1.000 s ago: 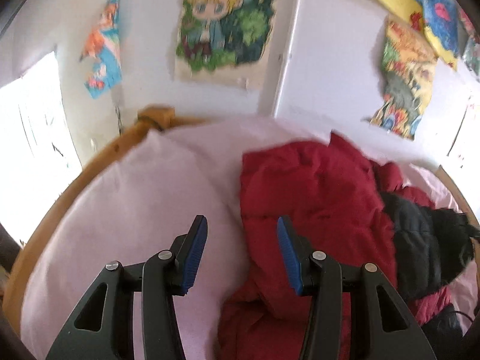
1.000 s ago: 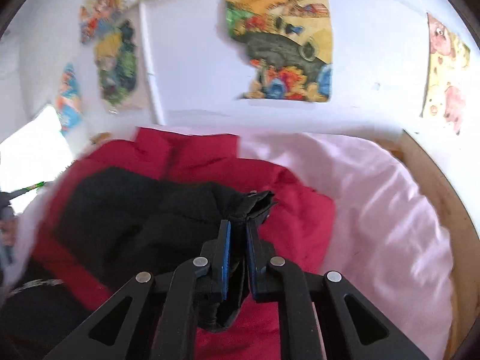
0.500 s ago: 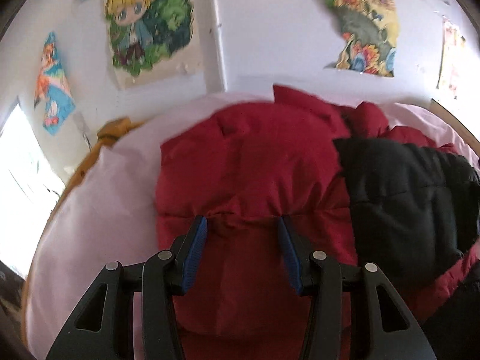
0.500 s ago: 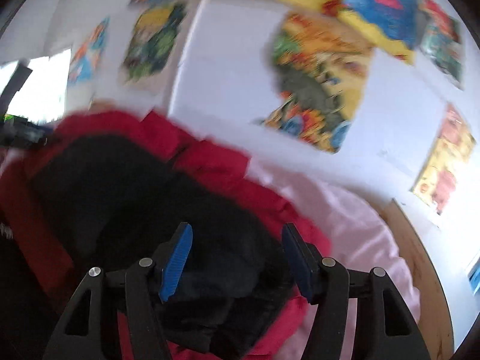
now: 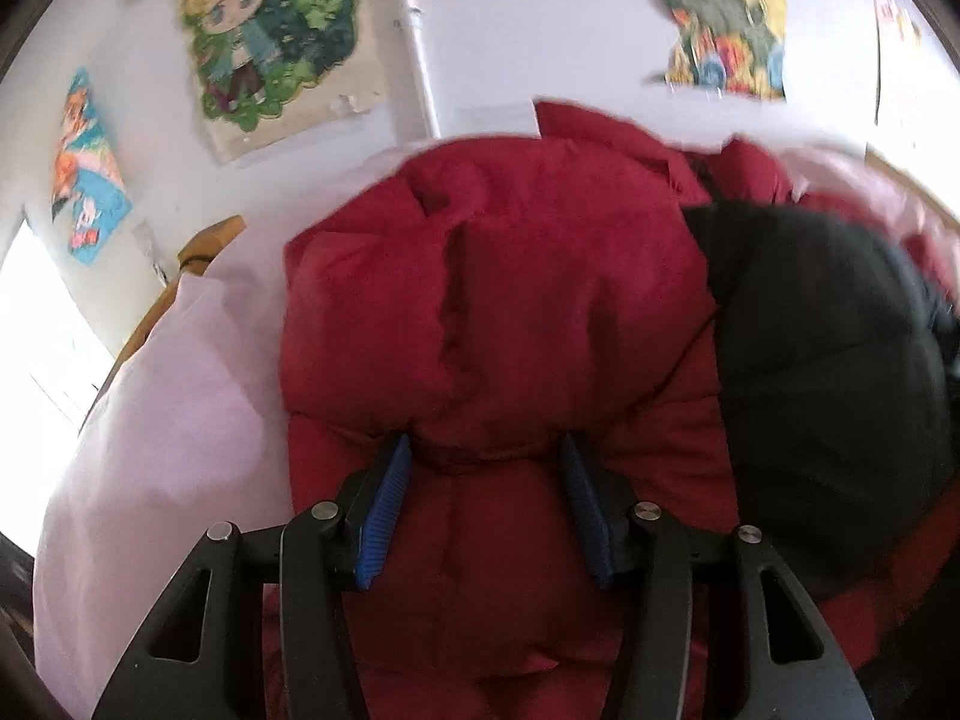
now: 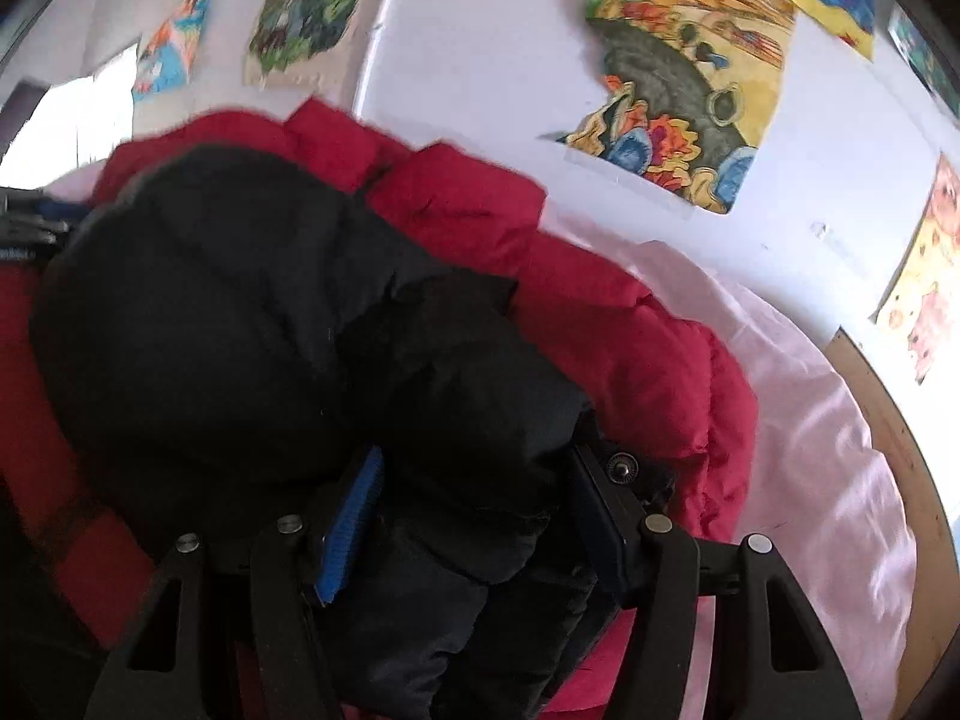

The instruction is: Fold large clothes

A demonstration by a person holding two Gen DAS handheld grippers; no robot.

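**Entry: padded jacket on bed, fold part-made**

Left gripper [image 5: 485, 462]: jaws spread wide, nothing clamped. Blue pads straddle a puffed ridge of red fabric; whether they press into it cannot be told.

Right gripper [image 6: 474, 480]: jaws likewise spread, holding nothing. A bulge of black quilting sits between the fingers, with a metal snap [image 6: 622, 468] just beside the right finger.

Red padded jacket [image 5: 510, 276]: lies on the pink bedsheet [image 5: 162, 420], bunched toward the wall. Red shell faces up on the left-hand side.

Black lining panel [image 6: 240, 330]: turned over and lying on top of the red, on the right-hand side. Rumpled, edges not squared.

Wooden bed frame [image 6: 900, 432]: shows beyond the sheet. Cartoon posters [image 5: 270, 30] on the white wall behind.

Progress, judged: one part of the garment appears laid across the body, so a first fold seems done. Bundle remains loose, lumpy and wide. Remaining: flatten the padding, bring in the other side, fold lengthwise into a compact stack.
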